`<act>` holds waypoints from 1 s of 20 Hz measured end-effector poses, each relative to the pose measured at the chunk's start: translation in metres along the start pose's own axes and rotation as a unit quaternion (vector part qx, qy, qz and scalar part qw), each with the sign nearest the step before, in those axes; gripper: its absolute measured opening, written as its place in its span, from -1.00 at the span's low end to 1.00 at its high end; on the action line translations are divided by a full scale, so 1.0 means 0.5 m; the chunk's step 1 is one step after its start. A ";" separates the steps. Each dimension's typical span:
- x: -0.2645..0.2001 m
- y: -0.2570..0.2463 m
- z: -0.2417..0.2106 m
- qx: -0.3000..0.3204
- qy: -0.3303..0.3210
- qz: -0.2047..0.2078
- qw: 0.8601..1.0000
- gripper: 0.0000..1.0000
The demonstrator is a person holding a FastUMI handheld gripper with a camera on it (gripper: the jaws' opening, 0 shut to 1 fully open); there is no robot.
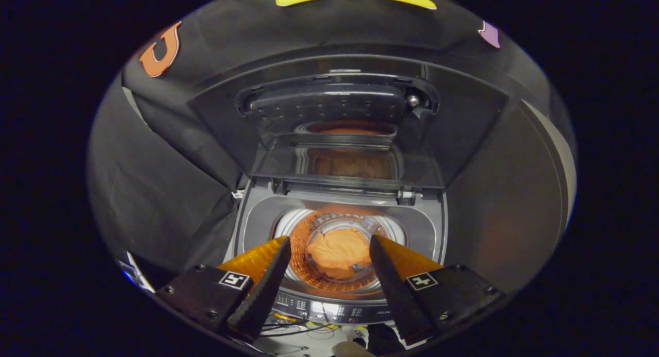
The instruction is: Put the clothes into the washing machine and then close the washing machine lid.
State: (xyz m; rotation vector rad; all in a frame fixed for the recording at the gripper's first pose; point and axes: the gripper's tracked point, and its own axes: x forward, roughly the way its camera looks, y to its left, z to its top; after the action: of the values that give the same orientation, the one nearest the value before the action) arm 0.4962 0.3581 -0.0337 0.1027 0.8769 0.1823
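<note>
Gripper view looks down into a top-loading washing machine [437, 228] set against the booth's black cloth wall [154, 182]. Its glass lid [345, 140] stands raised at the far side, mirroring the orange glow of the drum. An orange garment [337, 254] lies crumpled at the bottom of the perforated drum [309, 272]. The control panel [329, 309] runs along the near edge, with some wires [288, 327] lying just nearer than it. The gripper [330, 249] hangs above the opening, fingers spread wide and released, holding and touching nothing; the garment shows between them, well below.
</note>
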 end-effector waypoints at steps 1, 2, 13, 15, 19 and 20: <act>-0.011 -0.003 0.007 0.003 -0.006 -0.002 1.000 0.91; -0.020 -0.005 0.017 0.006 -0.014 -0.003 1.000 0.91; -0.175 0.002 0.181 -0.001 -0.141 -0.004 0.990 0.91; -0.200 0.004 0.220 -0.004 -0.169 -0.006 0.986 0.91; -0.227 0.003 0.279 -0.005 -0.203 -0.015 0.979 0.91; -0.229 0.003 0.294 -0.006 -0.209 -0.017 0.978 0.91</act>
State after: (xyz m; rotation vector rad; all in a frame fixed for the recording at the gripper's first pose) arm 0.5375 0.3345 0.1464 0.1099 0.4580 0.1282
